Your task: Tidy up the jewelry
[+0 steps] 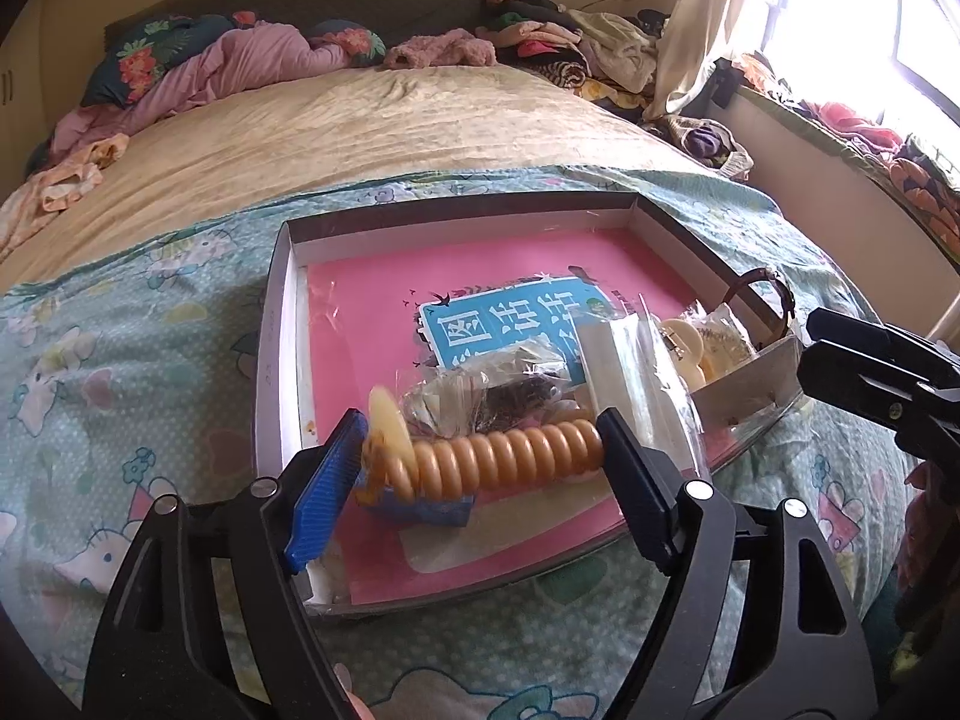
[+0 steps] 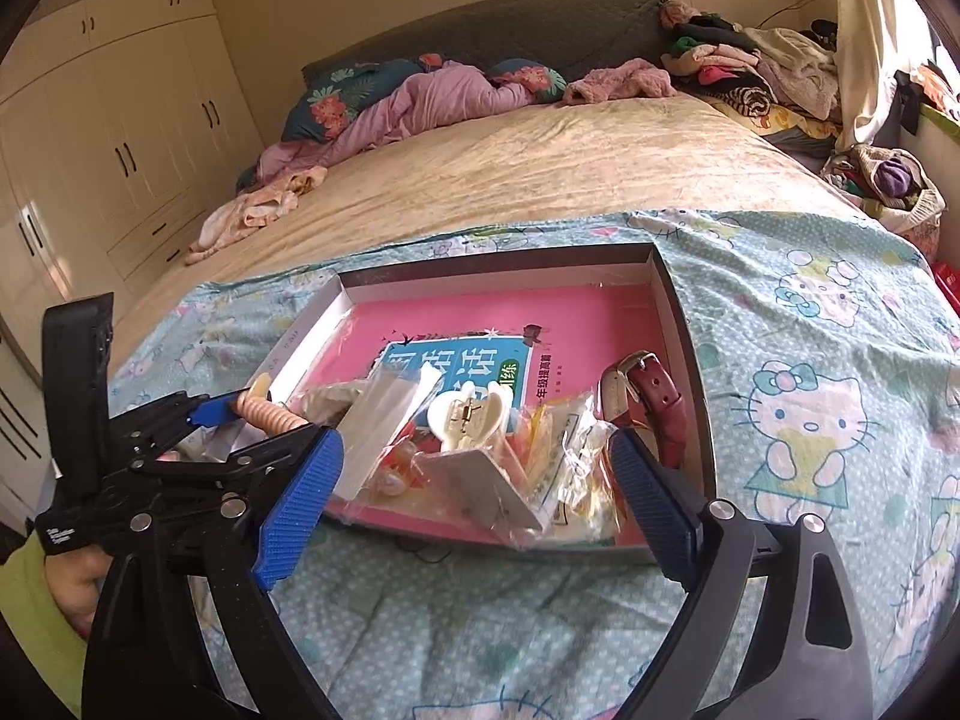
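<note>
Your left gripper has its two fingers set on either end of an orange coil, a ribbed spiral with a pale disc at its left end; the blue pad sits at the disc end and the dark finger meets the coil's right tip, so the coil looks held between them, just above the tray's near left corner. Your right gripper stands wide apart with nothing pressed between its pads; its fingers flank the near edge of the tray.

Behind the coil lie clear plastic bags of small items. To their right you have a cream hair claw, a white card and more crinkled packets, with a red strap with a buckle against the tray's right wall. All rest on a pink book lining the tray. That tray sits on a cartoon-cat blanket across the bed. Your hand in a green sleeve grips the left tool.
</note>
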`<control>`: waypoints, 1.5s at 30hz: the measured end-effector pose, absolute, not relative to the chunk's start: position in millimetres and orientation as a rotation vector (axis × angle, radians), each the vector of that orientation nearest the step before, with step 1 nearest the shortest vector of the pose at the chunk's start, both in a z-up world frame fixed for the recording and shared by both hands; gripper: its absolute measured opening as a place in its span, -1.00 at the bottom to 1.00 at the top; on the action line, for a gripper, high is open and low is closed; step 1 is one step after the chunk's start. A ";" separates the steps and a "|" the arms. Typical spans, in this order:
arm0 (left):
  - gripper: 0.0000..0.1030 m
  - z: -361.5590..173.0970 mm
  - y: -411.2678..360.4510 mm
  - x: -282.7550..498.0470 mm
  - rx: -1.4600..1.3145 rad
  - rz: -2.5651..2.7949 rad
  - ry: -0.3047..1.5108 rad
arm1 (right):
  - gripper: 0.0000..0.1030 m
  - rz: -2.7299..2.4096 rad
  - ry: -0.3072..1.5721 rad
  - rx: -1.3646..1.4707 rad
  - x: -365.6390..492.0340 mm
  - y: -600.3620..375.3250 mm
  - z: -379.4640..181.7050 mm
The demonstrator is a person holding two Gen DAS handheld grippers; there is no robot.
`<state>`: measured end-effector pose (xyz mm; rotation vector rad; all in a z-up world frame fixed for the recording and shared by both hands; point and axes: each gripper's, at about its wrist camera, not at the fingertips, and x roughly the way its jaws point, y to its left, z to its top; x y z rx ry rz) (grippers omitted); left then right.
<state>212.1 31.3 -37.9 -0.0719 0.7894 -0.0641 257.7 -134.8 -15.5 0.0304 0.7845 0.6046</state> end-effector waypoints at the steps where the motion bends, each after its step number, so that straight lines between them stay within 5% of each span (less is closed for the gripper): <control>1: 0.39 -37.6 31.3 212.1 -0.071 -0.063 0.788 | 0.78 0.601 0.781 0.033 255.2 -136.1 -13.9; 15: 0.81 -7.6 26.8 181.8 -0.081 -0.055 0.743 | 0.87 0.572 0.732 0.099 219.4 -169.0 8.9; 45: 0.81 6.9 -4.0 63.7 -0.137 -0.027 0.659 | 0.91 0.603 0.652 0.006 114.8 -185.1 31.3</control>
